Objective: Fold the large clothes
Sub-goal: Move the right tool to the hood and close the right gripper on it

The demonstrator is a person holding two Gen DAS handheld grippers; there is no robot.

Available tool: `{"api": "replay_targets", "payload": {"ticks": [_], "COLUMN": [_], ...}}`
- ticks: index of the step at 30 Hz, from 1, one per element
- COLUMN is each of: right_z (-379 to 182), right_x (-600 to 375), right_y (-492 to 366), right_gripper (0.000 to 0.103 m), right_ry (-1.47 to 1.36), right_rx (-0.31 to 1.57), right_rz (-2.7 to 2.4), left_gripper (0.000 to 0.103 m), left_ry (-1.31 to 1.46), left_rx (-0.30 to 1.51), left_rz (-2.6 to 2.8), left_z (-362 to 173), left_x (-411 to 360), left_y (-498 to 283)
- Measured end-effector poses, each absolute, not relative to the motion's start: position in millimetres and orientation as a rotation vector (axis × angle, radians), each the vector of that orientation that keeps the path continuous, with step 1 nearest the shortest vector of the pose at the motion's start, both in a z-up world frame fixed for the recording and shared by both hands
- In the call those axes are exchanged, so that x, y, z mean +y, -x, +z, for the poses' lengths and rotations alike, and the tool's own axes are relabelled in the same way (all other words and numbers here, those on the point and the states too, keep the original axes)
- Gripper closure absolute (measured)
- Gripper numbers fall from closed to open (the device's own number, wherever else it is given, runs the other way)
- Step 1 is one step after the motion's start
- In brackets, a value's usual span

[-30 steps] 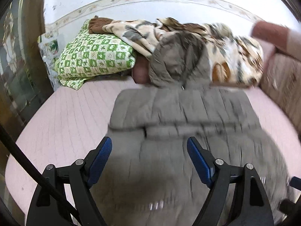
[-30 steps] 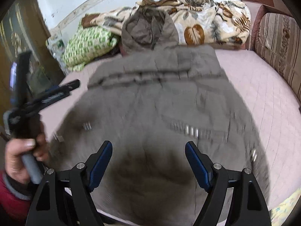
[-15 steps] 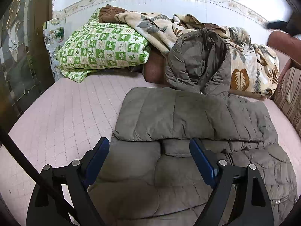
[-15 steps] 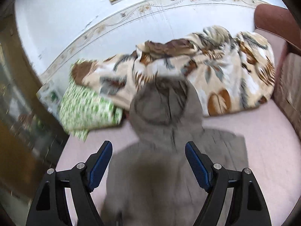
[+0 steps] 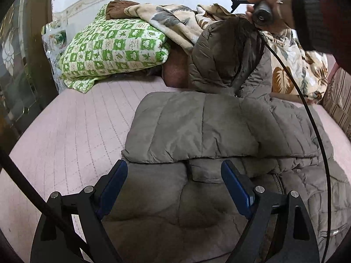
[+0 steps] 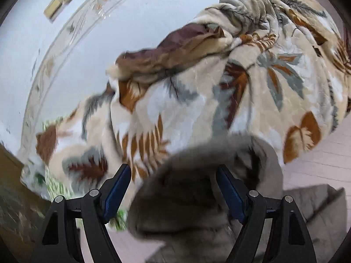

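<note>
A grey-brown padded coat (image 5: 197,127) lies flat on the pink bed cover (image 5: 65,142), one sleeve folded across its chest. Its hood (image 5: 226,54) rests against the bedding at the back. My left gripper (image 5: 174,182) hangs open just above the coat's lower body, below the folded sleeve's edge, with nothing between its pads. A hand (image 5: 269,6) holds the right tool over the hood. In the right wrist view the right gripper (image 6: 173,184) stands open, with the blurred hood (image 6: 197,186) under and between its fingers, not pinched.
A green checked pillow (image 5: 114,48) and a leaf-patterned blanket (image 6: 219,98) are heaped along the white wall. A striped sofa cushion (image 5: 340,103) is at the right, a dark glazed door (image 5: 13,65) at the left. A black cable (image 5: 316,131) arcs over the coat.
My right gripper swept from above the coat's lower body up to the hood and rolled. The left gripper sank slightly closer to the coat. Both stayed open.
</note>
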State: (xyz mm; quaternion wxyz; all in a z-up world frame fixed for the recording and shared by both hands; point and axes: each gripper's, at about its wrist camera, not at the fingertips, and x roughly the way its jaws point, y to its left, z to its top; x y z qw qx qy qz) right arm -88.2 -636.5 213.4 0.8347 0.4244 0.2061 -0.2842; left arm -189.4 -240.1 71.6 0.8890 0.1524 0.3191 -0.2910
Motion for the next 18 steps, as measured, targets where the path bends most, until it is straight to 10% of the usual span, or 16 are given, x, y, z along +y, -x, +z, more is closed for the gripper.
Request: {"api": "replay_targets", "payload": {"ticks": [2, 4, 6, 18], "right_z": [209.3, 200.3, 197.6, 251.9], "right_x": [-646.1, -651.5, -646.6, -539.4], "right_y": [80.5, 70.4, 73.5, 186.2], "right_gripper": [0.028, 0.074, 0.092, 0.097], "right_ry": [-0.897, -0.895, -0.868, -0.687], "right_rx": [0.455, 0.513, 0.511, 0.426], "right_rz": [-0.604, -0.591, -0.565, -0.478], "left_gripper": [0.017, 0.017, 0.017, 0.017], "left_ry": [-0.322, -0.316, -0.31, -0.248], "left_rx": [0.672, 0.684, 0.686, 0.646], "left_rz": [-0.605, -0.603, -0.606, -0.602], "left_z": [68.5, 66.6, 67.9, 91.0], "left_x": [-242.6, -244.3, -244.2, -227.9], "left_y": [188.2, 187.2, 187.2, 188.5]}}
